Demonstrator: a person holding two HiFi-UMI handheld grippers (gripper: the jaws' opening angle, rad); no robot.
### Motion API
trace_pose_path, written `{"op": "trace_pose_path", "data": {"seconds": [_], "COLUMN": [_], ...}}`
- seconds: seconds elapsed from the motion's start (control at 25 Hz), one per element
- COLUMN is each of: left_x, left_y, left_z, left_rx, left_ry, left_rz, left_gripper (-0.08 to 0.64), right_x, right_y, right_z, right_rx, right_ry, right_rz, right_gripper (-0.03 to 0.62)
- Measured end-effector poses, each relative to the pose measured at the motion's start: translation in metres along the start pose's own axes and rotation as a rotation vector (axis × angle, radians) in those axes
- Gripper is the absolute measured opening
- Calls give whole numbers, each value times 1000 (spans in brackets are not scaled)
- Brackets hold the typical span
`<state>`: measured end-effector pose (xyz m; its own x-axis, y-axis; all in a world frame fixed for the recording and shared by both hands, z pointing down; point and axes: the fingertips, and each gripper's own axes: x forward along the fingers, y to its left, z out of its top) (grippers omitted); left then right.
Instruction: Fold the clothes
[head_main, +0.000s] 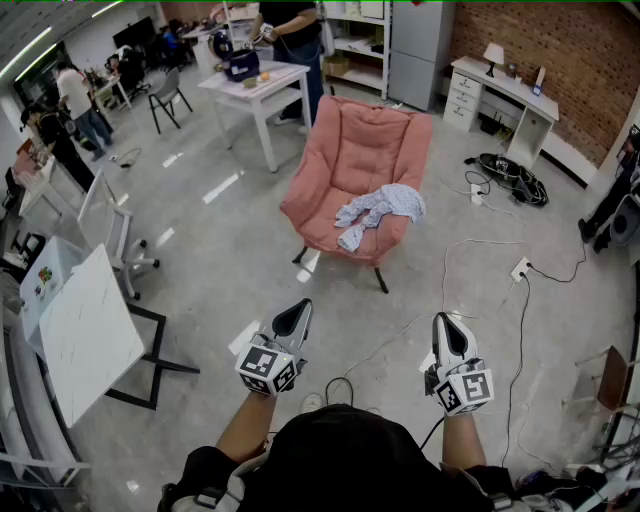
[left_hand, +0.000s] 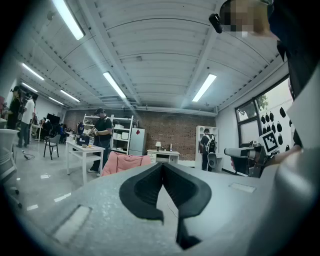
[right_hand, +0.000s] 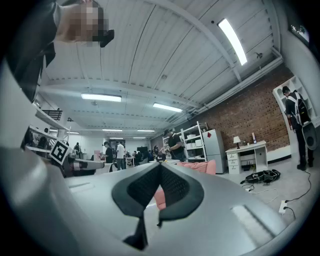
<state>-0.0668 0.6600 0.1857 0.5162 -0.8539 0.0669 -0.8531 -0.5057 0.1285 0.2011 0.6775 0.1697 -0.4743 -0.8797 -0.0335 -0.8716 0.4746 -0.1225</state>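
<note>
A pale blue-grey garment (head_main: 378, 212) lies crumpled on the seat of a pink armchair (head_main: 355, 150) in the middle of the room. Both grippers hover well short of the chair, above the floor, pointing toward it. My left gripper (head_main: 298, 312) is shut with nothing between its jaws. My right gripper (head_main: 447, 326) is also shut and empty. In the left gripper view the armchair (left_hand: 125, 162) shows just beyond the closed left gripper (left_hand: 162, 165). In the right gripper view the armchair (right_hand: 202, 166) shows behind the closed right gripper (right_hand: 161, 165).
A white table (head_main: 258, 88) with a person behind it stands beyond the chair. A white desk (head_main: 505, 95) lines the brick wall at right. Cables (head_main: 505, 170) and a power strip (head_main: 520, 268) lie on the floor at right. A tilted white board (head_main: 85, 330) stands at left.
</note>
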Motion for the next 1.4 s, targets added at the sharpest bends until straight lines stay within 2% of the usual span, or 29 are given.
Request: {"op": "trace_pose_path", "data": {"seconds": [0.2,0.48,0.64,0.72,0.76,0.8,0.84,0.88,0.92,0.96,1.04,1.4], "left_x": [5,23,34,39,41,41,42,42,42,41,39,32], "left_y": [0,-21,-45,-58,-64,-69,-72,-75,-76,-78,-81,-105], "left_z": [3,3,4,4,3,3,4,5,7,8,4,-18], "left_rx": [3,-16,-30,-29,-25,-19,-15,-12,-14,-19,-34,-23], "left_ry": [-7,-8,-9,-13,-13,-17,-23,-32,-40,-47,-52,10], "left_rz": [-2,-15,-72,-93,-91,-78,-55,-22,15,48,83,109], "left_gripper": [2,2,3,61,63,82,158,297,404,438,459,459], "right_x": [3,-11,-22,-28,-31,-34,-37,-41,-46,-50,-59,-72], "right_y": [2,-31,-40,-40,-40,-39,-40,-43,-48,-54,-64,-83], "right_z": [-1,7,12,15,17,20,24,28,31,33,32,12], "right_rx": [6,17,11,-22,-39,-49,-53,-53,-51,-49,-42,15], "right_ry": [-6,-25,-16,-12,-18,-32,-50,-69,-83,-90,-86,-37], "right_rz": [10,-24,-4,7,17,27,32,31,24,16,9,53], "right_gripper": [3,3,5,5,5,39,148,292,352,392,417,417]}}
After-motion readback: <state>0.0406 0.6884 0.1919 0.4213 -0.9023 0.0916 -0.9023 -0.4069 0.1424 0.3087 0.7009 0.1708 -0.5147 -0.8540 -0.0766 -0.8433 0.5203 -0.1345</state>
